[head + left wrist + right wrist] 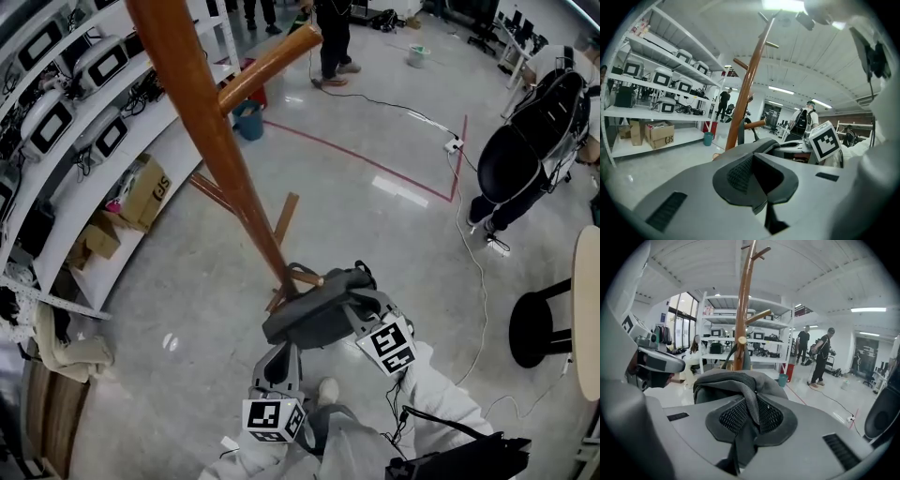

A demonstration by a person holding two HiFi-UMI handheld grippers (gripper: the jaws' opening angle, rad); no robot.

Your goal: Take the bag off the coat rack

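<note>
Shelves (pixel 103 178) holding a box (pixel 145 192) line the left. A bucket (pixel 248 120) stands far off and a cable (pixel 473 253) trails at the right. The grey bag (pixel 314 314) hangs low against the rack (pixel 202 112), by a peg (pixel 305 278), and from above it hides both grippers' tips. The right gripper (pixel 747 420) is clamped on the bag's woven strap. The left gripper (pixel 757 187) seems pinched on a dark strip of the bag.

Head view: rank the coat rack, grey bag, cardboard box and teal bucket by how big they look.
1. coat rack, though its pole runs close to the camera
2. grey bag
3. cardboard box
4. teal bucket
Box and bucket sit farther away, so their true sizes are unsure.
</note>
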